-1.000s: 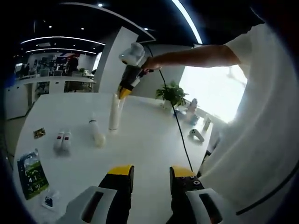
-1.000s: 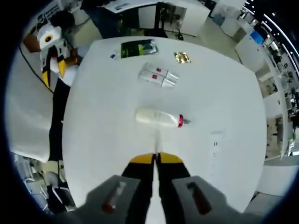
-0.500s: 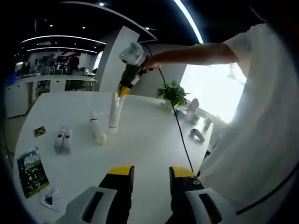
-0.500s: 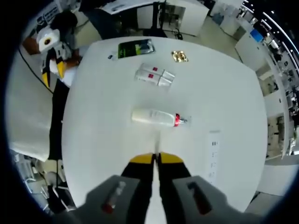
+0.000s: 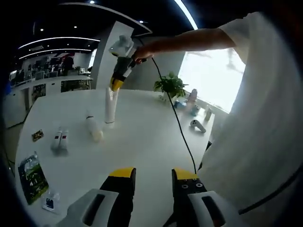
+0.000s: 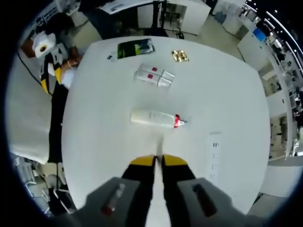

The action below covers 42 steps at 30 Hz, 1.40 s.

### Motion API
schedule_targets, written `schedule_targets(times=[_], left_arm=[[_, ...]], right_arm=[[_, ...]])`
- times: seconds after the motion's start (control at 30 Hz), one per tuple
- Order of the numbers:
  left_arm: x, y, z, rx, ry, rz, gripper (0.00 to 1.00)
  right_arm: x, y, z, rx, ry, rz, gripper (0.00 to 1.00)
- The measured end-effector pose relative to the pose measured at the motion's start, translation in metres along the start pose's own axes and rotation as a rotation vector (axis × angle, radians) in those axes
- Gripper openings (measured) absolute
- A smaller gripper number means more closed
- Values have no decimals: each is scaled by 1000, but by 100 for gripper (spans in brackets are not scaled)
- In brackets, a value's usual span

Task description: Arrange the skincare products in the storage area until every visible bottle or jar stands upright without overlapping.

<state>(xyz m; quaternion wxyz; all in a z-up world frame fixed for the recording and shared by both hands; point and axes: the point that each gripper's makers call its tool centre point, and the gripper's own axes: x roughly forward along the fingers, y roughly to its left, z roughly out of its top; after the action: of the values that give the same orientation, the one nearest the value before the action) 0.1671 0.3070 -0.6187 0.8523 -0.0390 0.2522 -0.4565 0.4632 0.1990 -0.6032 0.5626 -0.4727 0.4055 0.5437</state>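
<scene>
The right gripper (image 5: 115,85), seen from the left gripper view, stands over the middle of the white table (image 5: 142,142) with its yellow tips pinched on the top of a tall white tube (image 5: 110,108); the tube is upright with its foot on the surface, so I judge that one product is set but not yet let go. In the right gripper view the same tips (image 6: 159,161) are pressed all but together around the pale tube top (image 6: 159,146).

The left gripper (image 5: 152,174) hangs low over the near edge, its jaws parted and holding nothing; it also appears at the table's edge in the right gripper view (image 6: 49,71).

Left to do: a white bottle with a red collar and pump (image 6: 155,118) lies on its side mid-table, just beside the tube; a pair of small white tubes with red marks (image 6: 152,77) lie flat, touching, nearer the far edge. So one of the pieces stands and three remain down.

A green sachet (image 6: 136,48), a gold foil packet (image 6: 180,56) and a small dark packet (image 5: 49,203) lie flat towards the edge.

Printing shows on the sachet and the tubes; none of it is legible, and no brand can be read.
</scene>
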Motion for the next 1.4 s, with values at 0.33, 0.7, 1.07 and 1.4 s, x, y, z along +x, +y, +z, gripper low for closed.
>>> schedule_targets(times=[0.33, 0.7, 1.07, 1.4], left_arm=[[-2, -1, -1, -13, -16, -1, 32], [5, 18, 5, -78, -31, 52, 32], [18, 54, 35, -45, -67, 100, 36], [42, 76, 68, -17, -104, 83, 48]], right_arm=[[-11, -1, 2, 29, -39, -30, 15], [-51, 7, 16, 161, -268, -124, 31], [-78, 19, 10, 418, -557, -241, 48], [-83, 58, 4, 653, -805, -374, 52]])
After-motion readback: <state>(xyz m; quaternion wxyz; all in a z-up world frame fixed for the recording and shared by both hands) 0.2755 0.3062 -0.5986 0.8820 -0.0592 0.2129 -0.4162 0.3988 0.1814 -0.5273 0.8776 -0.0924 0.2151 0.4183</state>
